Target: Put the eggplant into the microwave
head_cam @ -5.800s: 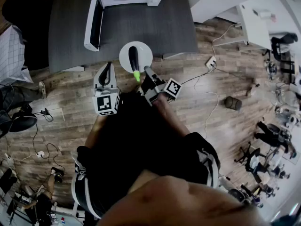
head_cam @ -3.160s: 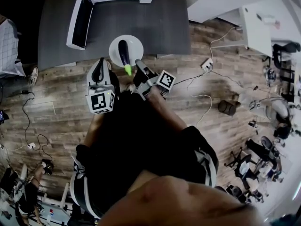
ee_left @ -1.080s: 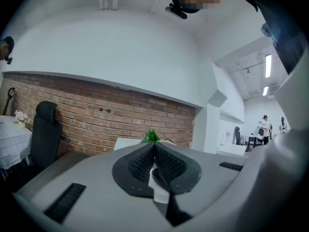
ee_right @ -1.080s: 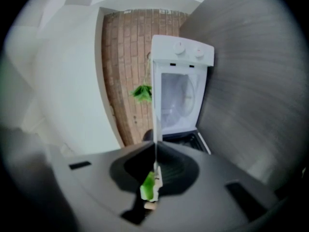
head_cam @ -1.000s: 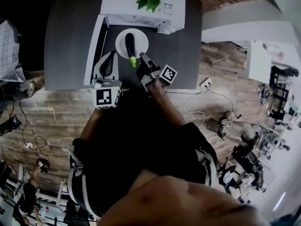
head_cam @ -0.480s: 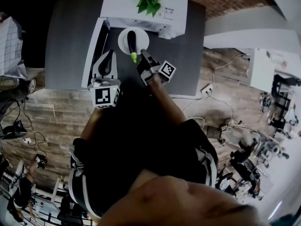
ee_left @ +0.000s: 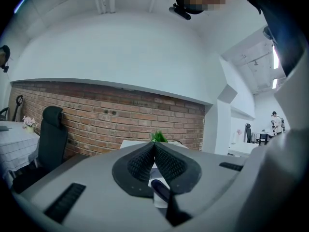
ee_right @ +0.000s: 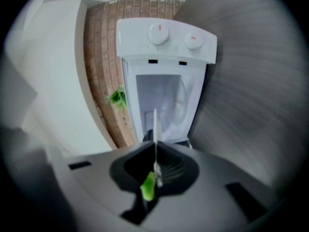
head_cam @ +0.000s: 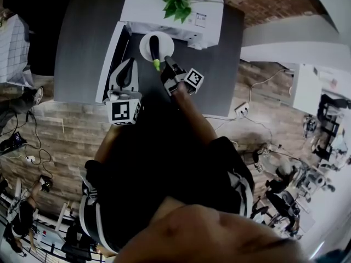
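We log the right gripper point(head_cam: 166, 70) clamped on a round white plate point(head_cam: 167, 44) bearing a dark purple eggplant point(head_cam: 154, 45), facing the open white microwave point(ee_right: 166, 37). Our left gripper point(ee_left: 154, 151): closed, empty.

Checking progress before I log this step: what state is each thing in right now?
Microwave door: open, swung left.
Plate: gripped at its rim, before the open microwave.
Eggplant: lying on plate.
Right gripper: shut on plate.
Left gripper: shut, empty.
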